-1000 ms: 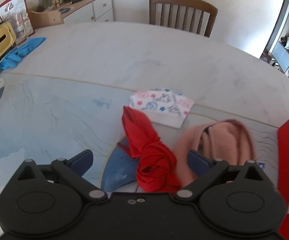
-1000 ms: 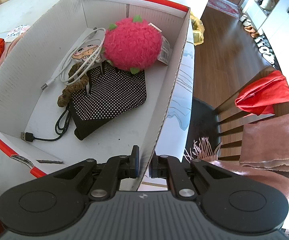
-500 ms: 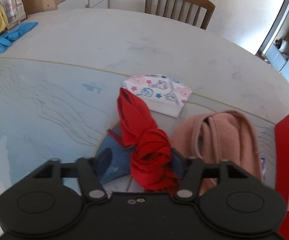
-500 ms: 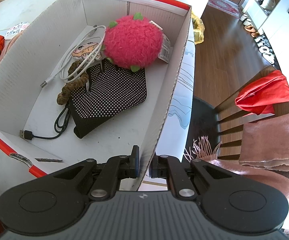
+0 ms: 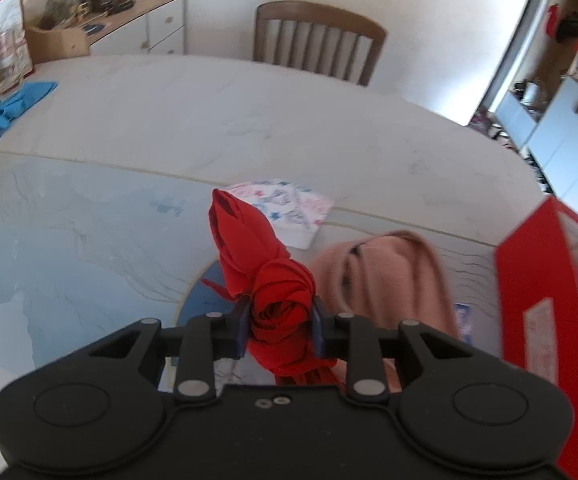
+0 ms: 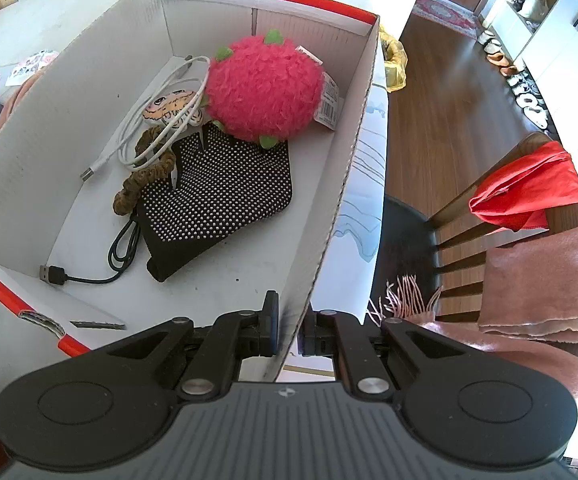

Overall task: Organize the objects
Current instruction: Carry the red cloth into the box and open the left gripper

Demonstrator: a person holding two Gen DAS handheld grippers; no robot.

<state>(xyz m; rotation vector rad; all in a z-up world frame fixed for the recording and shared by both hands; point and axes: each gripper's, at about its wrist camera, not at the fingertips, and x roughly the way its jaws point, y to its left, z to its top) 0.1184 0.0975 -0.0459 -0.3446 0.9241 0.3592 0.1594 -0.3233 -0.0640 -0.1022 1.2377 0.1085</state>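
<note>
My left gripper (image 5: 280, 322) is shut on a bunched red cloth (image 5: 265, 264) and holds it lifted above the table. Below it lie a pink scarf (image 5: 401, 276) and a white patterned cloth (image 5: 289, 208). My right gripper (image 6: 287, 326) is shut on the right wall of a red-and-white cardboard box (image 6: 329, 216). The box's red outer side shows in the left wrist view (image 5: 537, 312). Inside the box lie a pink plush ball (image 6: 265, 88), a black dotted glove (image 6: 217, 196), a white cable (image 6: 149, 128), a brown scrunchie (image 6: 141, 180) and a black cable (image 6: 101, 268).
A wooden chair (image 5: 317, 40) stands at the table's far side. Blue cloth (image 5: 9, 108) lies at the far left of the table. A chair (image 6: 501, 216) draped with red and pink cloths stands right of the box, over the wooden floor.
My left gripper closed on the red cloth and lifted it off the table, turning towards the box. My right gripper kept its hold on the box wall.
</note>
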